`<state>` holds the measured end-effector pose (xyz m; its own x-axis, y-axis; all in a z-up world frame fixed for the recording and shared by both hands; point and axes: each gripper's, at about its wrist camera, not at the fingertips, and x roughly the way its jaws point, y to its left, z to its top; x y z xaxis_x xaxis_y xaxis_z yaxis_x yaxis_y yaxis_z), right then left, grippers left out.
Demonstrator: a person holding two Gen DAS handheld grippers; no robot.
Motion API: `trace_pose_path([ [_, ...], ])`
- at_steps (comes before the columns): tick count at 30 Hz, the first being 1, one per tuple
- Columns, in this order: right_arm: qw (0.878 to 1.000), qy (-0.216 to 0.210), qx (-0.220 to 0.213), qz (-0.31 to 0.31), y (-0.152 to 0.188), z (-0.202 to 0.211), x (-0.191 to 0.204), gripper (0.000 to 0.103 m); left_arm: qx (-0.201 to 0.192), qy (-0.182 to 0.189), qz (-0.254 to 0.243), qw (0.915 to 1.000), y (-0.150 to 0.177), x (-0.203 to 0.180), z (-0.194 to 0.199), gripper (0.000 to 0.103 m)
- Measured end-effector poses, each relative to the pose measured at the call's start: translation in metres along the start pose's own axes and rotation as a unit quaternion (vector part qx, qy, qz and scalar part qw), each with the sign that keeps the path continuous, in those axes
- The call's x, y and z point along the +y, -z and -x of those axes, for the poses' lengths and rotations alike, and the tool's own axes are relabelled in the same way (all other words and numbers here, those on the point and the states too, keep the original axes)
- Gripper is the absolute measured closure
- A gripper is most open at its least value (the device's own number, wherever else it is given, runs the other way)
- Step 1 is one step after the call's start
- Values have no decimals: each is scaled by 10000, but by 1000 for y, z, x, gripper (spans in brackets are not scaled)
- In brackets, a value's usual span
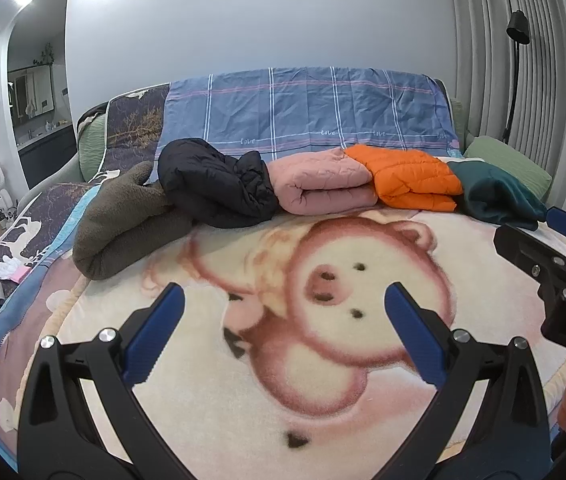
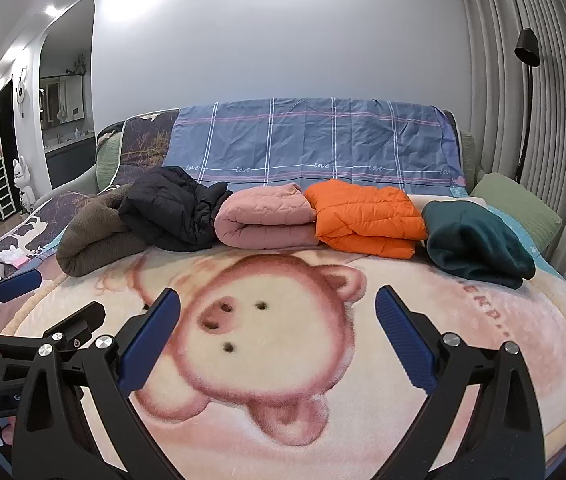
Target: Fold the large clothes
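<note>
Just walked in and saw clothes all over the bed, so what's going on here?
A person holds two grippers over the pig-print blanket. Both the left gripper and the right gripper are open and hold nothing. Five bundled garments sit in a row at the far side: brown fleece, black jacket, pink quilted piece, orange jacket and dark green top.
</note>
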<state>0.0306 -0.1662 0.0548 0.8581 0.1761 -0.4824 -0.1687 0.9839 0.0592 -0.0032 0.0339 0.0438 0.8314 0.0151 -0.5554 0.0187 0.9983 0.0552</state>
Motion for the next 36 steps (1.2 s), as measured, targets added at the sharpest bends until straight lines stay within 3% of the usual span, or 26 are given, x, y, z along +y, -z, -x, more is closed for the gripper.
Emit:
trace_pose_path([
  [36,9999,63,99,-60,3,-8,-8,4,81,-15,3,10000,0,-2,-9,2],
])
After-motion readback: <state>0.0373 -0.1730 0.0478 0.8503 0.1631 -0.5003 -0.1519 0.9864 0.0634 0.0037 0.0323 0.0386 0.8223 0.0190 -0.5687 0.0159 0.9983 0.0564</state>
